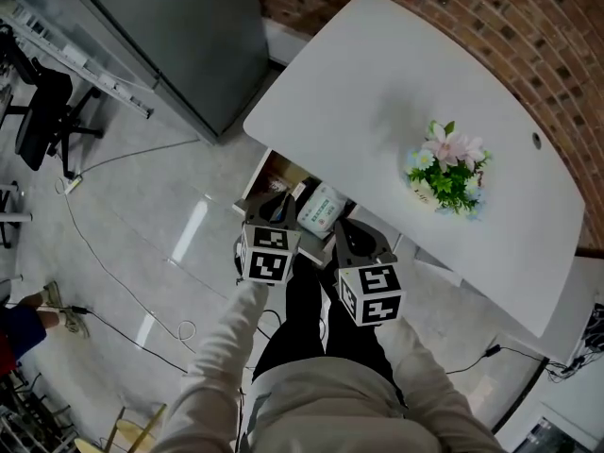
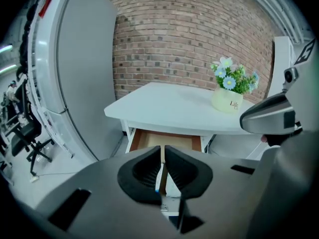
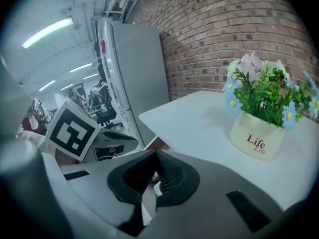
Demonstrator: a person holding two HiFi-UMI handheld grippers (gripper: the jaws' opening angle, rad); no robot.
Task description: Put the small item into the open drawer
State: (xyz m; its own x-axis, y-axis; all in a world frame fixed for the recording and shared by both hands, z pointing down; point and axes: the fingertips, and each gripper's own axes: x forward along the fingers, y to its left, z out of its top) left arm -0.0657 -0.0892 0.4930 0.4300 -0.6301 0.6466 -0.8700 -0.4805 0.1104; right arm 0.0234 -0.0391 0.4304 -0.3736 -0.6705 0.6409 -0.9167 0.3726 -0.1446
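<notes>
The drawer [image 1: 269, 173] stands open under the near edge of the white table [image 1: 377, 92], and its wooden inside [image 2: 164, 139] also shows in the left gripper view. A small white and green item [image 1: 321, 210] lies in it, between my two grippers. My left gripper [image 1: 276, 206] hovers at the drawer's left part; its jaws [image 2: 163, 151] are almost together, with a thin slit and nothing between them. My right gripper [image 1: 354, 237] is at the drawer's right part, shut [image 3: 156, 154], its tips touching, with nothing seen in its grip.
A pot of flowers [image 1: 448, 173] stands on the table's right part. A brick wall [image 1: 491, 17] runs behind the table. A tall grey cabinet [image 1: 179, 36] stands to the left. Cables [image 1: 104, 253] lie on the floor, and an office chair [image 1: 42, 121] is far left.
</notes>
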